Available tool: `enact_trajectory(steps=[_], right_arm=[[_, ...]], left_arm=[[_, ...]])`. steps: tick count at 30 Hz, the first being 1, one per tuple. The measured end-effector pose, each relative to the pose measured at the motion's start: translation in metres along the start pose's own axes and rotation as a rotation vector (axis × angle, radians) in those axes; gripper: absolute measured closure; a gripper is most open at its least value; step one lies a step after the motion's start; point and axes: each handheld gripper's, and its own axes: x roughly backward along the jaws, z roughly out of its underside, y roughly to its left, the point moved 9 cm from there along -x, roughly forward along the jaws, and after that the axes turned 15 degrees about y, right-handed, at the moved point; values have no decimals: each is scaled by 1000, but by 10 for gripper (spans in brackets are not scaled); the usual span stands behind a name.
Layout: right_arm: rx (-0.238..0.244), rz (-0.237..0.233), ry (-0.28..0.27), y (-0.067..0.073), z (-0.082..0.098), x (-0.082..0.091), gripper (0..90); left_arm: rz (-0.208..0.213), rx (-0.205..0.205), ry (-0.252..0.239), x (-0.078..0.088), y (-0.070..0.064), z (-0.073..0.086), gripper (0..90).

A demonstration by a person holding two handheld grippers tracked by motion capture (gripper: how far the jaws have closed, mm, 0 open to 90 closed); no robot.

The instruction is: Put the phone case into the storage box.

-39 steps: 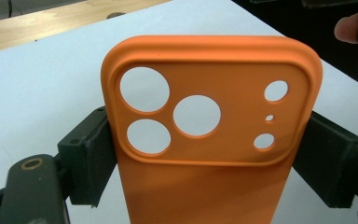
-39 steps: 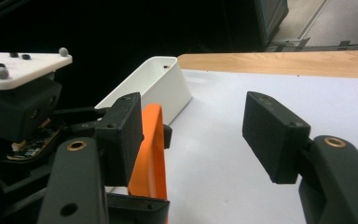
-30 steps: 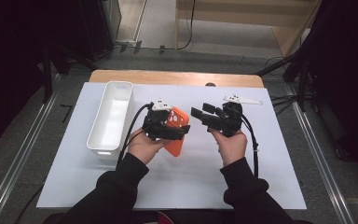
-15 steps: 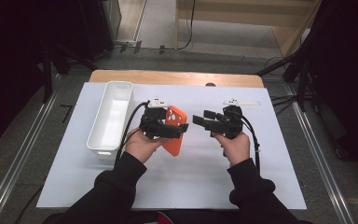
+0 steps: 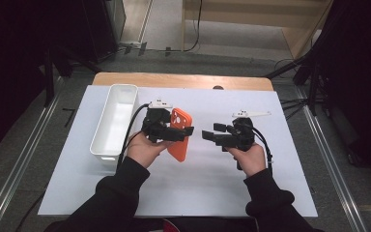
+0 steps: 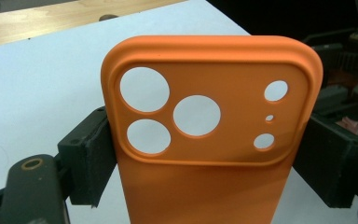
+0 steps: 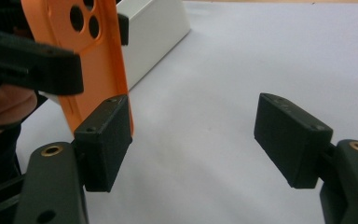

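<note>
The left gripper (image 5: 170, 131) has its jaws pinching an orange silicone phone case with round camera cut-outs (image 6: 209, 140) across its two long edges, just below the camera block, as the left gripper view shows plainly. The case is held off the white table (image 5: 203, 193), roughly over its middle, with the camera end pointing away from the person. The right gripper (image 5: 214, 136) has its jaws spread wide with nothing between them; in the right gripper view one jaw sits close beside the lower part of the case, but whether it touches cannot be told, and the other jaw stands well clear over bare table.

As a judgement, the picking-up is done: the case is lifted and firmly gripped. What seems left is a handover to the right gripper or a placing, most likely into the long white plastic bin (image 5: 115, 121) that lies just to the left of the left gripper, lengthwise along the table and with nothing seen inside.

Around them, a small white bracket-like piece (image 5: 251, 114) lies beyond the right gripper, and a dark knob (image 5: 217, 88) sits at the table's far wooden edge. Nothing lies between the case and the bin; the left gripper's own cable (image 5: 131, 126) loops beside the bin's rim and could brush it.
</note>
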Motion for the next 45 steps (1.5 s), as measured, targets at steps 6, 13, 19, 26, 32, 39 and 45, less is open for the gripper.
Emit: enact_trajectory(steps=[6,13,19,26,32,39,45], right_arm=[[31,5,20,4,10,-3,262],[60,15,40,7,20,-2,261],[68,7,36,9,29,4,261],[71,7,48,9,42,10,261],[70,3,50,8,51,15,262],[68,-3,54,7,63,20,262],[73,-30,55,9,72,23,262]], left_arm=[[1,17,10,1,3,0,157],[17,24,25,2,6,1,157],[38,28,25,4,5,1,158],[40,25,33,4,6,1,157],[33,8,36,5,6,1,157],[42,14,43,8,8,1,157],[52,16,40,12,10,0,157]])
